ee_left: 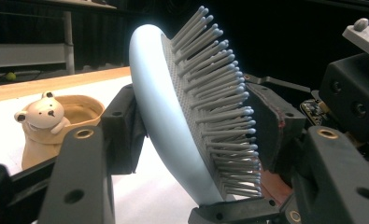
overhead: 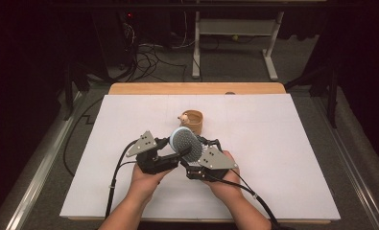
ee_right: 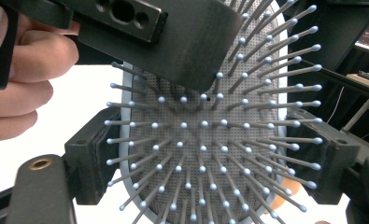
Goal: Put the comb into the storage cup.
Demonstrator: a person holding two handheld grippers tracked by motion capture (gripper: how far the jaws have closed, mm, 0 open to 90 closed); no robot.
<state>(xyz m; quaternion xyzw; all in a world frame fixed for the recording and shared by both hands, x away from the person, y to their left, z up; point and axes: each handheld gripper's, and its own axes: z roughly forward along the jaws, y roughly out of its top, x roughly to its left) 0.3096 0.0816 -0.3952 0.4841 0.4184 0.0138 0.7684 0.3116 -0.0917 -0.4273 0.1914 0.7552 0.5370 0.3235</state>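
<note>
**A:** So where's the hairbrush (overhead: pixel 185 142) sitting? Using the bear cup (overhead: pixel 193 121) as my reference.

**B:** Just on the near side of the cup, lifted off the white table cover (overhead: pixel 273 158), between both hands. Light blue head, grey bristle pad, tilted up on edge.

**A:** And the left gripper (overhead: pixel 177 155)?

**B:** In its own view, one jaw pad presses the smooth blue back and the other sits in the bristles (ee_left: pixel 219 93), so it's closed down onto the brush head front-to-back. Cup with the little bear face (ee_left: pixel 56 126) is off behind it, not touching anything.

**A:** Right gripper (overhead: pixel 196 152)?

**B:** Its jaws are spread wide, one at each side edge of the brush (ee_right: pixel 205 140). They look right up against the rim, but I can't tell if they're actually squeezing it or just framing it. The left gripper's jaw (ee_right: pixel 173 42) pokes into the bristles from the top there, fingers (ee_right: pixel 28 70) beside it.

**A:** Hands?

**B:** Both on the near side of the cup, close together.
</note>
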